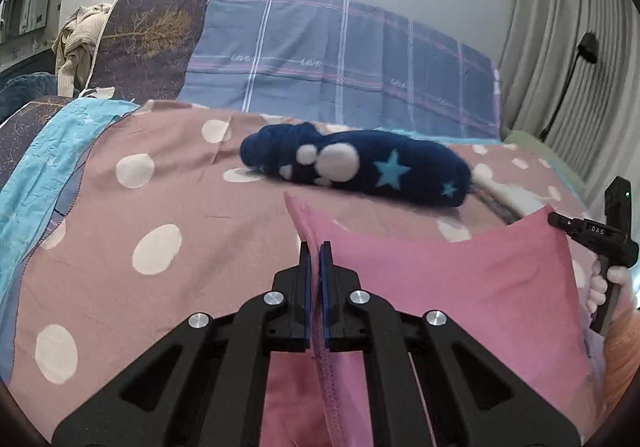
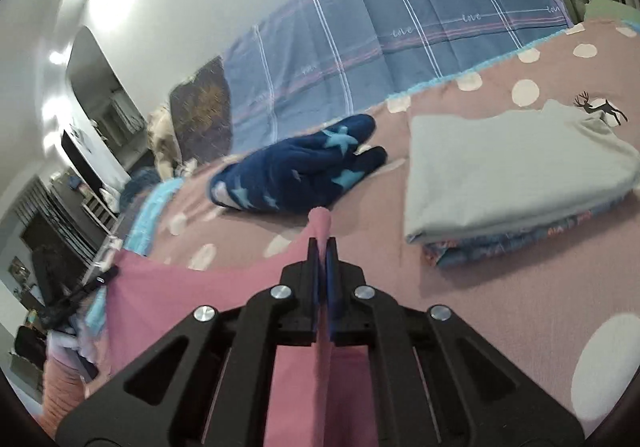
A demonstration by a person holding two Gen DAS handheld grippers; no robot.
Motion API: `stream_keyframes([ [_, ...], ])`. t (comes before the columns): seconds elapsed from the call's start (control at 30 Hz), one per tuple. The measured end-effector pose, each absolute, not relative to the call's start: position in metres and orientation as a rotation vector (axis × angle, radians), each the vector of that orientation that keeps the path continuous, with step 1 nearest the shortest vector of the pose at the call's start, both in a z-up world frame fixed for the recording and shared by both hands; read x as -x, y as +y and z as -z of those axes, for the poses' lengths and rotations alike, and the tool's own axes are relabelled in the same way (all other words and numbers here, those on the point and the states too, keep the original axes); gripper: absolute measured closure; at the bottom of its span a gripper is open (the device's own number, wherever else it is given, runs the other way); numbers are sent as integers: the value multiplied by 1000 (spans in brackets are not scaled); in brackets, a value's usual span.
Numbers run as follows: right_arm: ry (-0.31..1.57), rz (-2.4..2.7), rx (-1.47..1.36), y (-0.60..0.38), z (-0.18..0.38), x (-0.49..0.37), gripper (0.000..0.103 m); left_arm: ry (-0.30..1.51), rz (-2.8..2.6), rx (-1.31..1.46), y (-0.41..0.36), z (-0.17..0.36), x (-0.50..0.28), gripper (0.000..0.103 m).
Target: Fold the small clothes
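Pink garment hangs stretched between both claws above the bed, lifted off the polka-dot bedspread.

Left wrist view: left claw is pinched tight on one corner of the pink cloth, the hemmed edge running down between the pads w/ only a small tip poking out past them. Right claw shows at the far right edge, holding the opposite corner; a gloved hand grips its handle. The cloth sags in a curve between the two. Just beyond lies a navy star-print garment, rumpled, not folded. Risks here: the bite is shallow, so a sharp tug or spreading the claws apart could pull the corner out. Bringing the cloth down too far forward would likely drape it over the navy piece & drag it along.

Right wrist view: right claw is likewise clamped on a pink corner, a small nub of fabric sticking up past the tips; jaws look fully closed on it. The left claw is dim at the left edge. Folded pale-grey cloth sits on a patterned folded piece, close by on the right, w/ the navy garment straight ahead. Risks: a swing to the right could knock that stack askew. Uneven height btw the claws would prob give a skewed fold line. View is tilted & blurry, so exact clearance is hard to judge.
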State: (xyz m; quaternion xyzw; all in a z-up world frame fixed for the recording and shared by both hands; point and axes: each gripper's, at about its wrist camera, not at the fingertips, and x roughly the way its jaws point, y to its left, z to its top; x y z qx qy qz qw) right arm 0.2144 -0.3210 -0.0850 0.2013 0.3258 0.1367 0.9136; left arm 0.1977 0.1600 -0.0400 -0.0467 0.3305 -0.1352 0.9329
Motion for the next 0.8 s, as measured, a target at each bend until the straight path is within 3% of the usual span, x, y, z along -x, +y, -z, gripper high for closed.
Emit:
stream_keyframes([
  [0.13, 863, -126, -374, -323, 127, -241, 79, 861, 219, 50, 158, 87, -224, 96],
  [0.2, 874, -121, -404, -330, 133, -229, 79, 870, 220, 52, 163, 93, -215, 91],
  [0.27, 845, -132, -404, -338, 129, -203, 77, 848, 201, 48, 171, 90, -193, 78],
  [0.37, 815, -149, -395, -350, 118, -152, 72, 799, 204, 65, 182, 77, -151, 74],
  [0.57, 807, -221, -412, -347, 116, -44, 72, 763, 326, 79, 164, 69, -57, 64],
  [0.8, 814, -315, -417, -318, 131, 27, 65, 871, 259, 10, 154, 122, -1, 54],
])
